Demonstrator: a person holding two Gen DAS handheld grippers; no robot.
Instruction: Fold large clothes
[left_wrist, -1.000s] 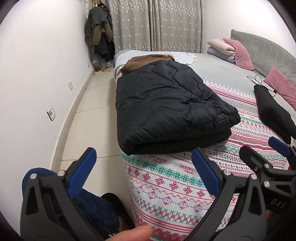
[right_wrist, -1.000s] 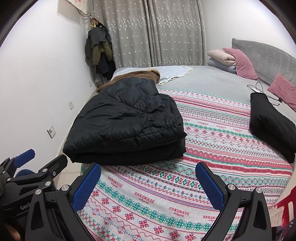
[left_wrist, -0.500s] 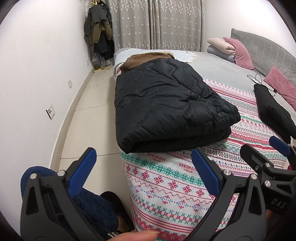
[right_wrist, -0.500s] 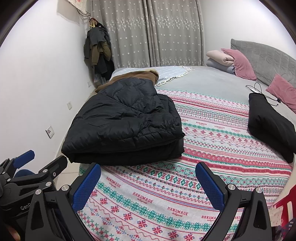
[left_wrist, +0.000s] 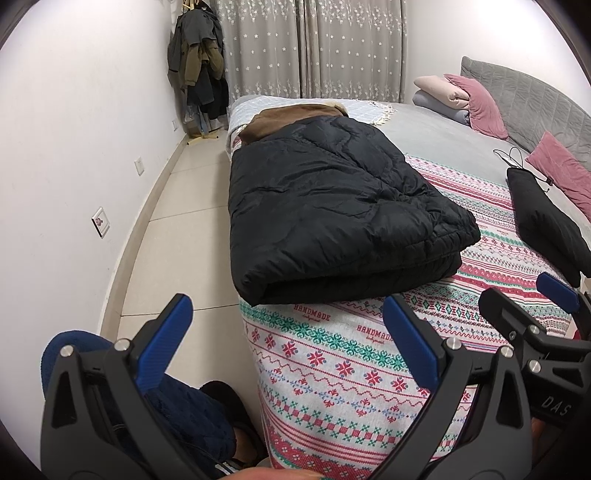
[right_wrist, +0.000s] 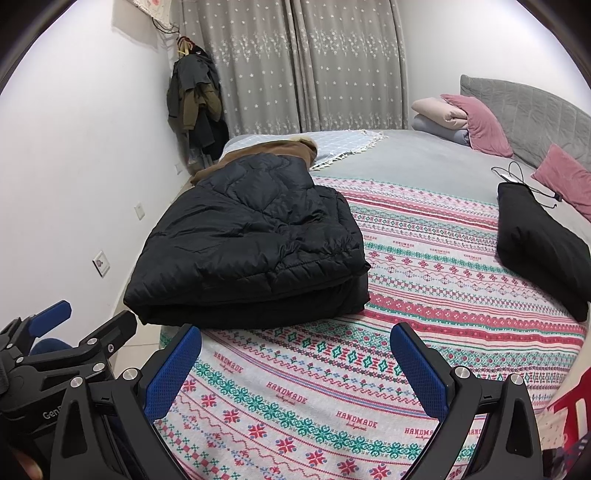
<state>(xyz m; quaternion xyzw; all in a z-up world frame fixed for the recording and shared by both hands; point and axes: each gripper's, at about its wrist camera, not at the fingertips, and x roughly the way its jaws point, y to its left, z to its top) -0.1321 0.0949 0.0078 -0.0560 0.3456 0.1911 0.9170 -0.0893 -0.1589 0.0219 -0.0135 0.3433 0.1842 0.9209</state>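
A black puffer coat (left_wrist: 332, 210) lies folded flat at the near left corner of the bed, its brown fur collar (left_wrist: 295, 114) at the far end. It also shows in the right wrist view (right_wrist: 251, 243). My left gripper (left_wrist: 284, 328) is open and empty, held back from the bed's near edge, below the coat's folded end. My right gripper (right_wrist: 295, 354) is open and empty over the patterned blanket (right_wrist: 406, 332), in front of the coat. Each gripper shows at the edge of the other's view.
A black folded item (right_wrist: 539, 243) with a cable lies at the right of the bed. Pink pillows (right_wrist: 476, 122) lean on the grey headboard. Hanging clothes (left_wrist: 199, 62) stand in the far corner. Tiled floor (left_wrist: 177, 236) runs left of the bed.
Both grippers have drawn back and risen slightly, so the coat sits a little farther and higher in view. The coat has not moved. Both stay open.
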